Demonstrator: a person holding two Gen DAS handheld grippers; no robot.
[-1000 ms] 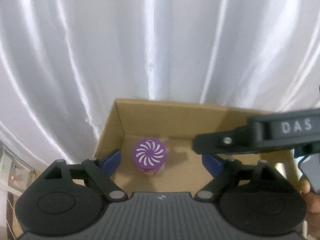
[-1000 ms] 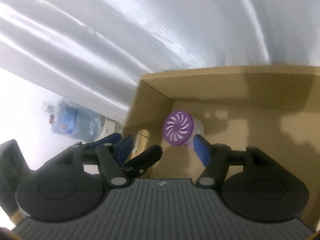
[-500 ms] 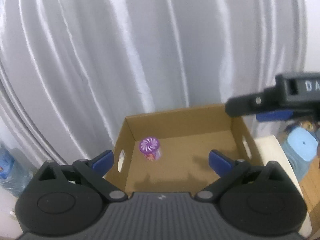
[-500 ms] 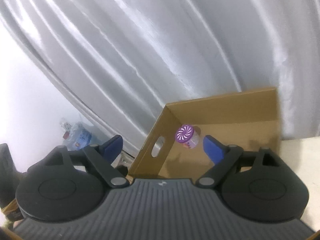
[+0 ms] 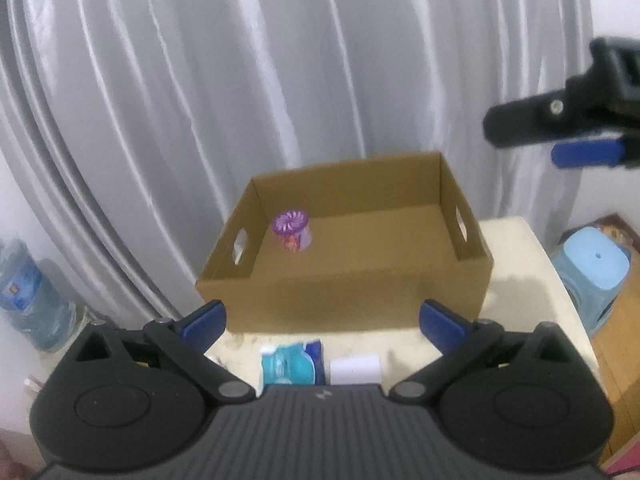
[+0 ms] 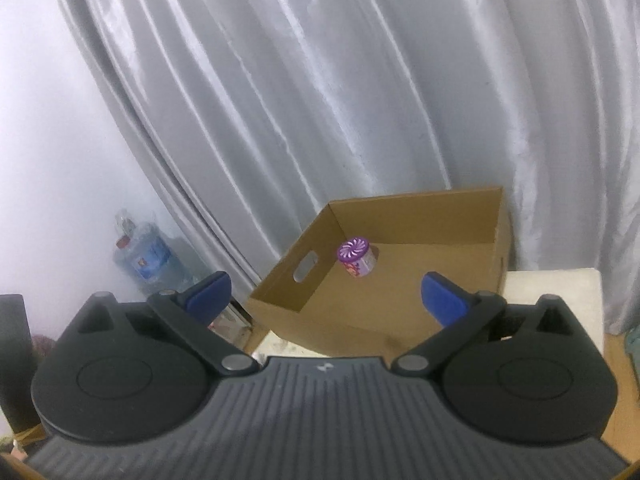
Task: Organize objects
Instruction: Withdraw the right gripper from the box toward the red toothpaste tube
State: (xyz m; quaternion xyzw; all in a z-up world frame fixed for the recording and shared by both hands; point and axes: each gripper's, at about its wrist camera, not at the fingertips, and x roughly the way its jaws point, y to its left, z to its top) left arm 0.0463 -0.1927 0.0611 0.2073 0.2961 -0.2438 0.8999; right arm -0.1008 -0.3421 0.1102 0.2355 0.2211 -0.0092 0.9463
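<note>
A purple-lidded jar [image 5: 293, 232] stands upright in the back left corner of an open cardboard box [image 5: 344, 296] on a cream table [image 5: 516, 280]. The jar [image 6: 356, 259] and the box [image 6: 360, 320] also show in the right wrist view. My left gripper [image 5: 322, 318] is open and empty, held back above the table's near side. My right gripper [image 6: 324, 292] is open and empty, high and back from the box; its fingers [image 5: 532, 120] show at the upper right of the left wrist view. A blue-and-teal packet [image 5: 290, 362] and a white object [image 5: 355, 368] lie just below my left gripper.
A grey curtain [image 5: 280, 80] hangs behind the table. A water bottle [image 5: 28, 292] stands on the floor at left, also in the right wrist view [image 6: 146, 258]. A light blue stool [image 5: 596, 272] stands to the table's right.
Both grippers have pulled up and back from inside the box, staying open. The jar stays in the box. The table's near side with the packet and white object has come into view.
</note>
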